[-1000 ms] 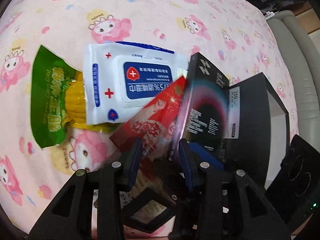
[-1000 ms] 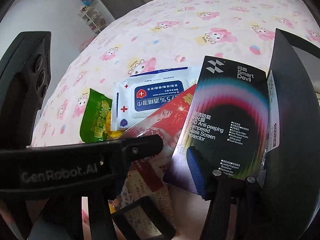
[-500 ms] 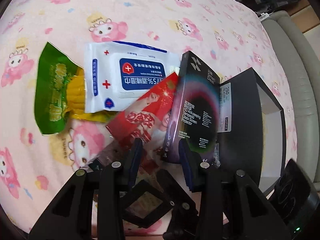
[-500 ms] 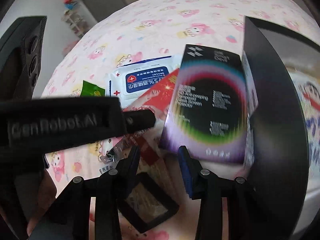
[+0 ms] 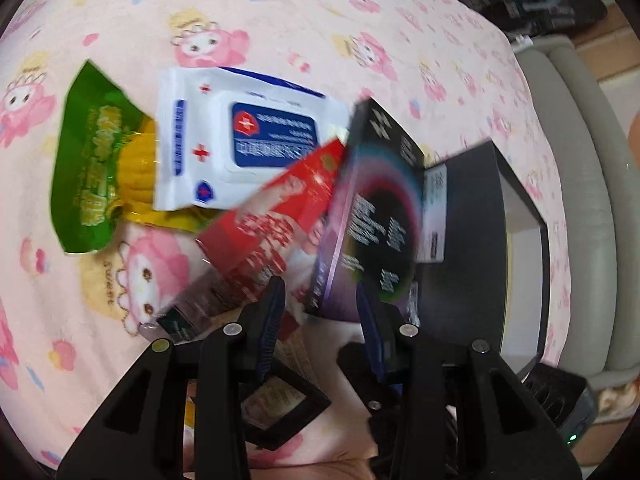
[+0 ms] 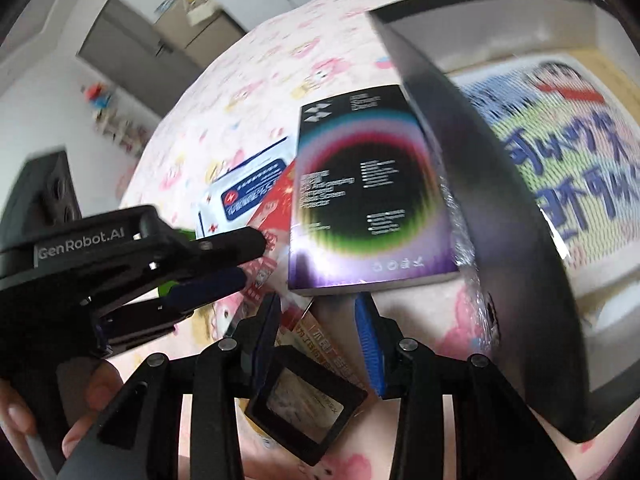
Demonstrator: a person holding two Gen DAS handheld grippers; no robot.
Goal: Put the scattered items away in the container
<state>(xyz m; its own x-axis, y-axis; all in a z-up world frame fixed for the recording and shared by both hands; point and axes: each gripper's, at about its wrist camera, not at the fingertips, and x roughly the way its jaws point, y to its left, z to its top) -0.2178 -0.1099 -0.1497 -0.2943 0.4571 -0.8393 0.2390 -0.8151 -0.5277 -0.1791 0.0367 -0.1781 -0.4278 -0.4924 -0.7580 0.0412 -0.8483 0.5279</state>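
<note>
Pink cartoon-print bedding (image 5: 280, 12) covers the bed under everything, with broad open room past the clutter toward its far edge. A black open-topped box (image 5: 472, 240), the container, sits at the right with its near wall (image 6: 500, 208) rising steeply; a printed sheet with blue characters (image 6: 560, 152) lies inside it. Leaning against that wall is a black screen-protector box (image 6: 360, 188) with a rainbow ring; its small white print is too blurred to read. Partly under it lies a red packet (image 5: 280, 208), then a white wipes pack (image 5: 240, 140) with red crosses and a blue label, then a green corn snack bag (image 5: 92, 160) farthest left, the three overlapping.

The left hand-held gripper (image 5: 320, 312), marked "GenRobot.AI" on its side (image 6: 80, 240), has its jaws part-way apart, and motion blur hides whether it pinches the red packet. The right hand-held gripper (image 6: 316, 320) is closing just below the screen-protector box's near edge, its fingers not yet on anything.
</note>
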